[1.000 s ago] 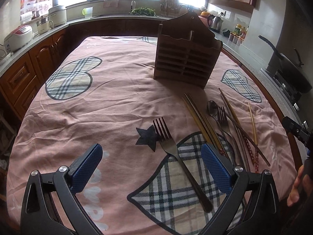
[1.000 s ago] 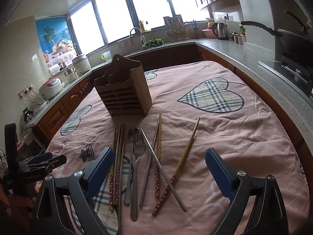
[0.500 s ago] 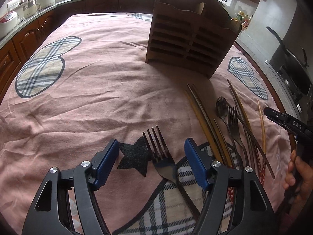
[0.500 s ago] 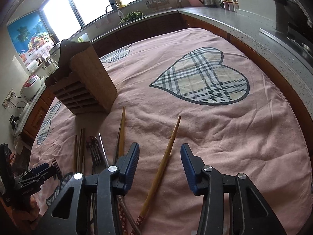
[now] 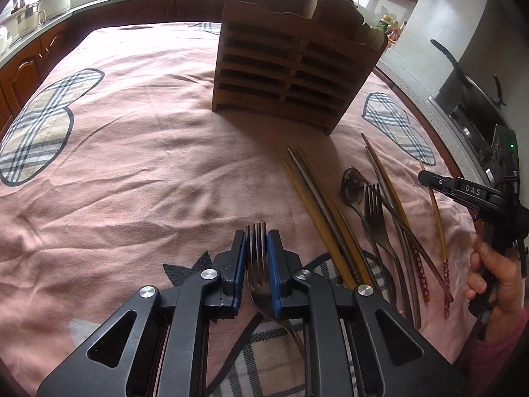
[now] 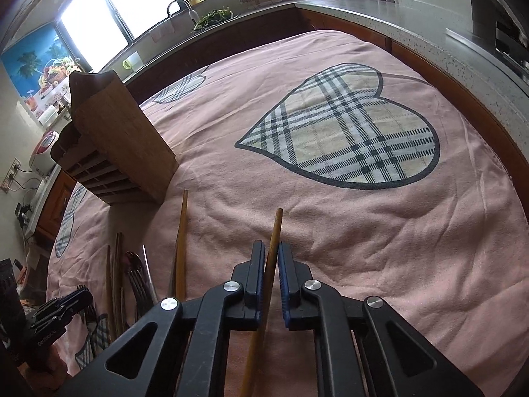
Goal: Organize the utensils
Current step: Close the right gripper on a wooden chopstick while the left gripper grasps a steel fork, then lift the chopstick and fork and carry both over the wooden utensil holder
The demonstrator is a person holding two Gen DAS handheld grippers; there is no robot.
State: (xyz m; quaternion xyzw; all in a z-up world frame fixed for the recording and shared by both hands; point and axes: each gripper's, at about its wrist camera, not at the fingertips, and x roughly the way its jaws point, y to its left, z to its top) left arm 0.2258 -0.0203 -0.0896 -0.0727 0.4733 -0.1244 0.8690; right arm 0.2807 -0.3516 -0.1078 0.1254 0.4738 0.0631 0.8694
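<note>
Now the fork point(image 5: 257, 258) sits pinched at its tines and neck between the blue pads of the left gripper point(image 5: 257, 248), whose jaws have just been closing; a second ago they stood wide apart above it and well short of it. The fork lies on the pink cloth of the surface point(image 5: 139, 172), at the edge of a plaid heart print, and its handle is hidden under the gripper's black frame. In the right wrist view a wooden chopstick point(image 6: 273, 231) is clamped between the pads of the right gripper point(image 6: 271, 261), whose jaws have likewise just been closing from a wide spread; the chopstick's tip points up the cloth, and its lower end runs out of sight beneath the frame.

Just right of the fork lies the rest of the loose cutlery: a pair of long chopsticks point(image 5: 314, 205), a spoon point(image 5: 353, 187), a second fork point(image 5: 375, 211) and more chopsticks point(image 5: 413, 241) crossing one another, their ends too tangled to tell apart. The wooden utensil holder point(image 5: 291, 63) stands upright farther back and looms larger than before; what its compartments contain cannot be made out. At the right edge of the left wrist view, a hand point(image 5: 496, 281) holds the other gripper's handle, partly cut off.
</note>
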